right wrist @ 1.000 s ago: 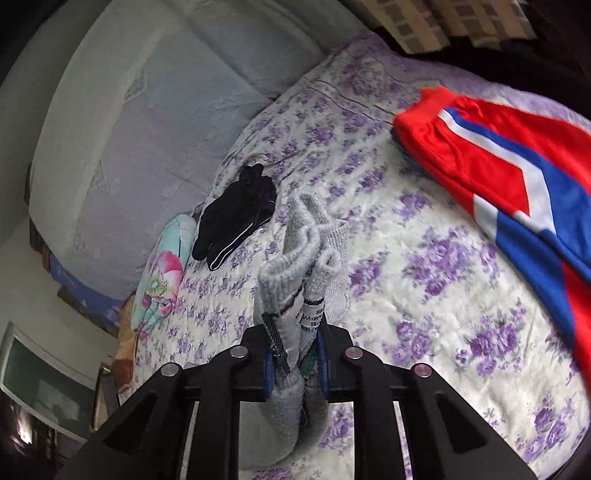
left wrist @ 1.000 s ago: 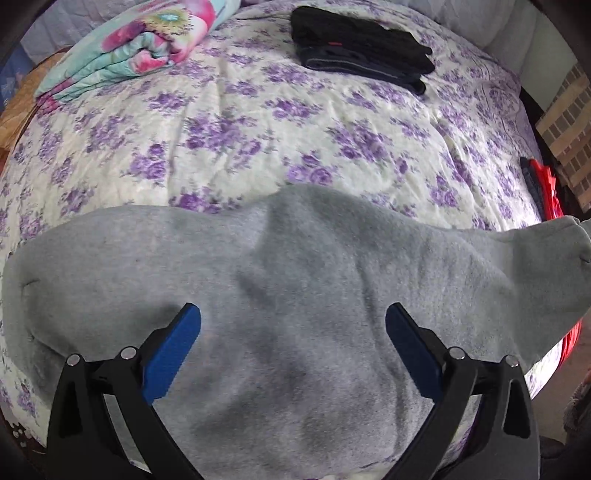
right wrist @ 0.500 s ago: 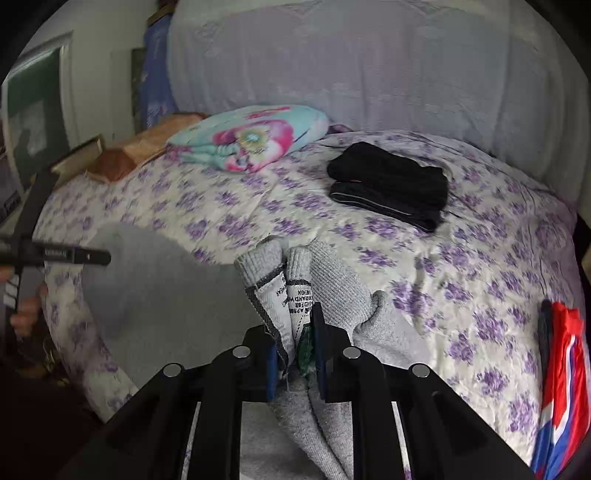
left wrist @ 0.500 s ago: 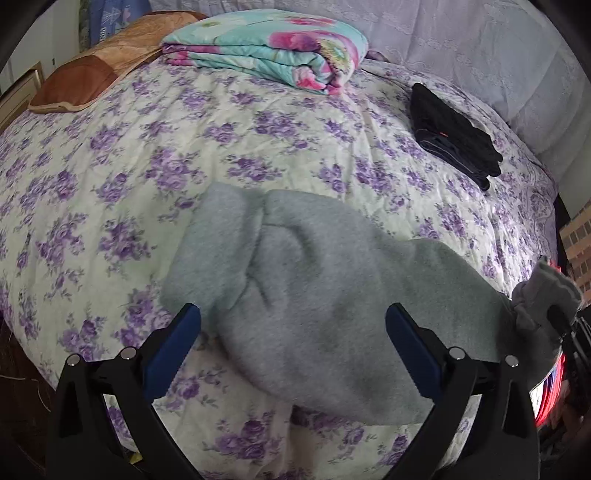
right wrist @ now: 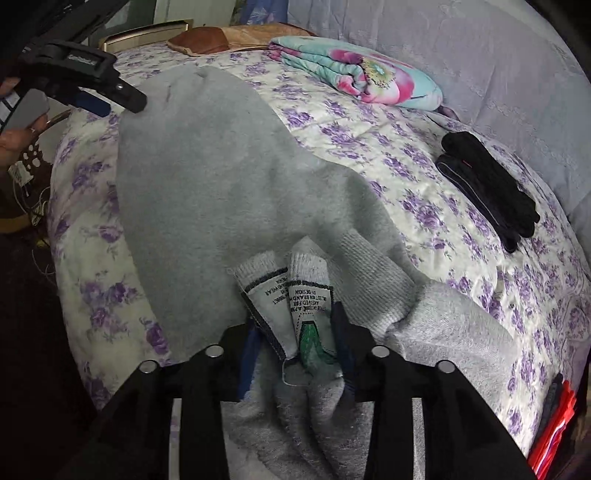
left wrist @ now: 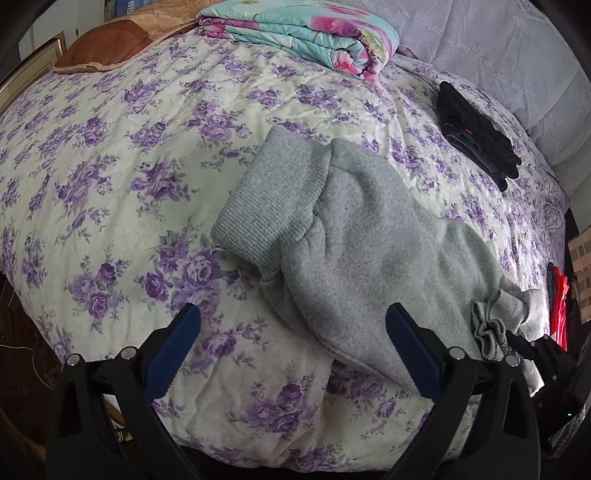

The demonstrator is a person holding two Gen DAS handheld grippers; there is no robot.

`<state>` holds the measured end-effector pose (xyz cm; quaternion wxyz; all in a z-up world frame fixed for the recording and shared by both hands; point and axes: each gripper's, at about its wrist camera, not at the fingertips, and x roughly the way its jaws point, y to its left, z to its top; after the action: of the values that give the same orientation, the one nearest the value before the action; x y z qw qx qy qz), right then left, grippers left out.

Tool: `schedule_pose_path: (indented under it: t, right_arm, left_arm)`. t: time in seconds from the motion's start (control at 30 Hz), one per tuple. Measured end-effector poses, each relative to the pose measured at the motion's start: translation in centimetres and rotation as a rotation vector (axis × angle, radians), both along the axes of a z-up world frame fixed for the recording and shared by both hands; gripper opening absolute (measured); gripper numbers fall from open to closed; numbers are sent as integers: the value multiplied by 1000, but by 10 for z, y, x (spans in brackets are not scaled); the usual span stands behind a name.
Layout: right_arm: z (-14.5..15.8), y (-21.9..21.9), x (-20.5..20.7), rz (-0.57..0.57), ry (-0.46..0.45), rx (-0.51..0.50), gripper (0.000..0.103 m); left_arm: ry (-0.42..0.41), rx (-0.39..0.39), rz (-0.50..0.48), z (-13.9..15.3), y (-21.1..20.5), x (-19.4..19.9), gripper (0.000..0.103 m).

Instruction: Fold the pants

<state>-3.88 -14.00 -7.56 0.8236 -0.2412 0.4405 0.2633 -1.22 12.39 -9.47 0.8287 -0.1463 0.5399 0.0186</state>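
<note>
Grey sweatpants [left wrist: 369, 236] lie stretched across the floral bedspread [left wrist: 147, 147], ribbed cuffs [left wrist: 273, 199] toward the bed's middle. My left gripper [left wrist: 291, 354] is open and empty, its blue pads above the pants' near edge. In the right wrist view the pants [right wrist: 221, 177] run away to the left. My right gripper [right wrist: 295, 339] is shut on the bunched waistband with its white label [right wrist: 310, 295]. It also shows at the right edge of the left wrist view [left wrist: 532, 350], and the left gripper shows at top left of the right wrist view [right wrist: 92, 96].
A folded teal floral blanket [left wrist: 306, 33] and a brown pillow [left wrist: 107, 48] lie at the head of the bed. Folded black pants [left wrist: 476, 136] lie at the far right. Red clothing [left wrist: 557, 310] sits at the bed's right edge. A grey headboard [right wrist: 443, 48] stands behind.
My left gripper has drawn back from the pants, staying open. The right gripper swung around toward the bed, still clamped on the waistband, and the pants now lie stretched out.
</note>
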Motion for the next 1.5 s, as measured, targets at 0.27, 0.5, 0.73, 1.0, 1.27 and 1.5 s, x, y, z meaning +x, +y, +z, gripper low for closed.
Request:
schedule_pose_path:
  t: [0.27,0.5,0.73,1.0,1.27,1.5]
  right_arm:
    - [57,-76,23,-281,12,296,27]
    - [-27,-58,46,-321,145,159,29]
    - [-14,-63,42,-325,143,184,29]
    - [9,-65,29,-314,90,148,50]
    - [26,-63,23,-306,15,120,58]
    - [20,-62,34,-333,30,95,64]
  left_arm:
    - [10,-6,22,-6,-2,-2,98]
    - [30,-38,36,-16,-3,-4,98]
    - [18,-175,120,-31,18,6,98]
    - [-71,-370,205,-44,50,21,98]
    - [-157,-484,190,-47,54,35,68]
    - [-189,-498,168,-50,55,35,43]
